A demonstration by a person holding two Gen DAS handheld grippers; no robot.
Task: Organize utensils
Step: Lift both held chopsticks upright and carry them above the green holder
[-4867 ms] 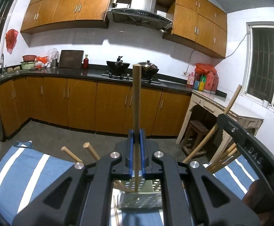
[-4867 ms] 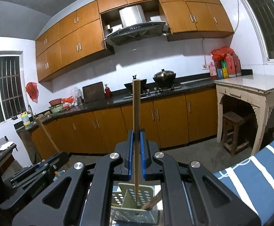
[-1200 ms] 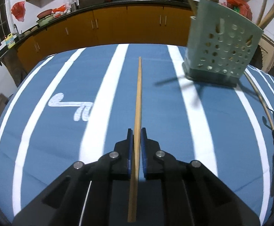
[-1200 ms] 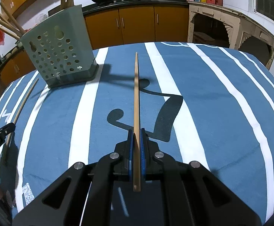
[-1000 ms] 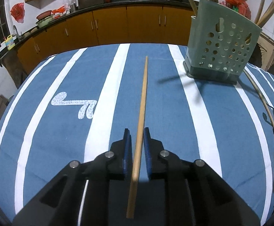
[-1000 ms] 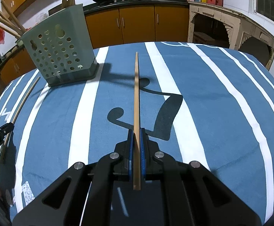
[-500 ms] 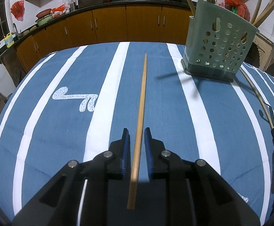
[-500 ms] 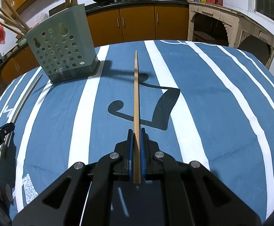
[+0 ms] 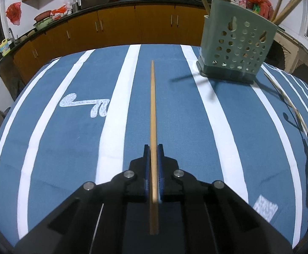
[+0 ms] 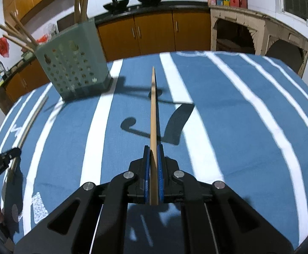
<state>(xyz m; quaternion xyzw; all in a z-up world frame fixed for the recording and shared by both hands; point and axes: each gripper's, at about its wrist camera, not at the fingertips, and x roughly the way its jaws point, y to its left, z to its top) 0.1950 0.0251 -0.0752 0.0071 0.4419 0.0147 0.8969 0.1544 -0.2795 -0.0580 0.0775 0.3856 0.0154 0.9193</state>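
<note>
A pale green perforated utensil holder [image 9: 236,42] stands at the upper right of the left wrist view, on the blue-and-white striped cloth [image 9: 196,127] of the worktop, with several wooden sticks [image 9: 285,6] leaning out of its top. The left tongs [image 9: 153,150] are clamped on a wooden chopstick [image 9: 152,105] whose long axis runs straight up the frame. The right tongs [image 10: 153,151] likewise pinch a second chopstick [image 10: 153,105], pointing up-frame, with the holder at upper left.

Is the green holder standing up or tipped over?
Standing up. The green utensil holder sits on its base on the striped cloth, with chopsticks poking from its top.
</note>
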